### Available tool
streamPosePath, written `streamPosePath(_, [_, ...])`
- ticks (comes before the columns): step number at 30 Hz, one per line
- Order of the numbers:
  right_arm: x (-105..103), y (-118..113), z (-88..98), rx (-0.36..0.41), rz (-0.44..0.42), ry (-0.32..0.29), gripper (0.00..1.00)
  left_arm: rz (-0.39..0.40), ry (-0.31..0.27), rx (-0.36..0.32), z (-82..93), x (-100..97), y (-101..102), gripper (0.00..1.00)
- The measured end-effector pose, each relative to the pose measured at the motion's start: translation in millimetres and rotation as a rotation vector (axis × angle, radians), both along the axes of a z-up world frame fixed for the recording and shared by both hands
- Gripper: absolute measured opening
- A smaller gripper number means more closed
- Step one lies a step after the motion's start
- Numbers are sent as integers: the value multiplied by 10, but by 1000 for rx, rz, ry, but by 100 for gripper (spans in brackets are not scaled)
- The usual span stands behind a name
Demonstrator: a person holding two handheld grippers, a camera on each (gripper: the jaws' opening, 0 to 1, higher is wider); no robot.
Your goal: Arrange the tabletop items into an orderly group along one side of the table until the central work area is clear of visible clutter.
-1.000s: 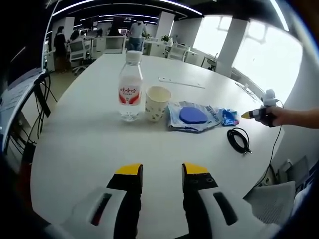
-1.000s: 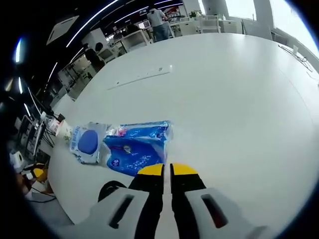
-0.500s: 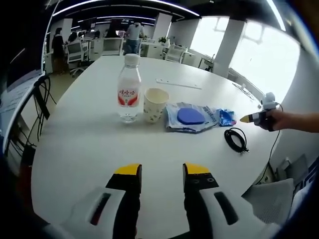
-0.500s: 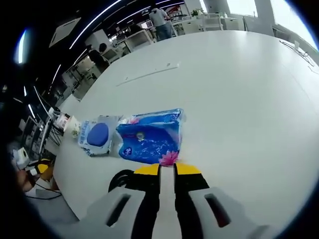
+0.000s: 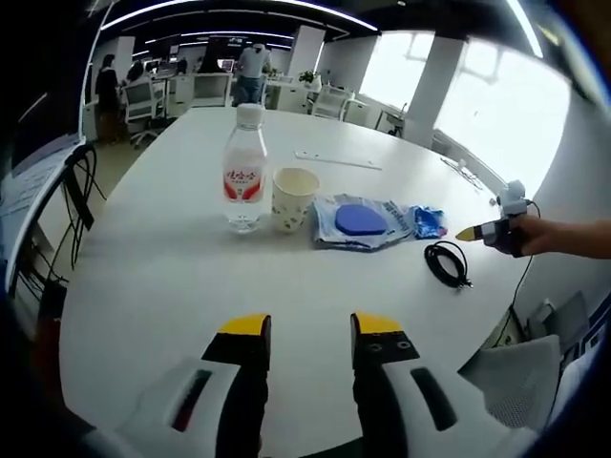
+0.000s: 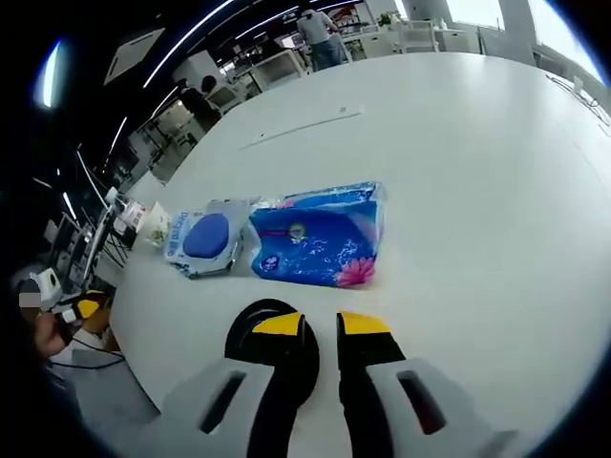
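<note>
In the left gripper view a water bottle [image 5: 248, 167], a paper cup [image 5: 292, 198], a wipes pack with a blue lid [image 5: 361, 221] and a blue tissue pack [image 5: 428, 222] stand in a row across the white table [image 5: 172, 277]. A black cable coil [image 5: 446, 263] lies to their right. My left gripper [image 5: 310, 329] is open over bare table, well short of the row. A hand holds my right gripper [image 5: 480, 232] beyond the coil. In its own view my right gripper [image 6: 321, 324] is narrowly open, just short of the tissue pack [image 6: 320, 246], with the coil [image 6: 272, 334] under its left jaw.
A long white strip [image 5: 336, 159] lies farther back on the table. The wipes pack [image 6: 208, 239] and cup [image 6: 156, 226] sit left of the tissue pack. Desks, chairs and people fill the room behind. The table edge [image 6: 143, 372] runs near the coil.
My right gripper's jaws, shut at the tissue pack's edge before, have parted a little and drawn back from it. My left gripper has stayed open over the same spot.
</note>
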State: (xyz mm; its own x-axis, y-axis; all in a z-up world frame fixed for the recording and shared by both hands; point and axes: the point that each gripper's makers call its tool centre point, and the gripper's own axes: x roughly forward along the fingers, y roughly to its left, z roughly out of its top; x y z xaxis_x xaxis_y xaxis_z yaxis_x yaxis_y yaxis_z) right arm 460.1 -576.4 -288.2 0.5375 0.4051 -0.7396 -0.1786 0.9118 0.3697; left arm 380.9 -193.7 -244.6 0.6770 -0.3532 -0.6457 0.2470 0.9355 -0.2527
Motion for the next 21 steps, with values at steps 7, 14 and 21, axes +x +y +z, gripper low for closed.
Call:
streamPosePath(7, [-134, 161, -59, -26, 82, 19, 16, 1, -1, -4, 3, -26, 8, 32])
streamPosePath(14, [-229, 228, -219, -152, 244, 56, 22, -1, 0, -2, 6, -59, 24, 32])
streamPosePath(21, [-180, 192, -344, -222, 287, 53, 21, 4, 3, 2, -5, -118, 67, 32])
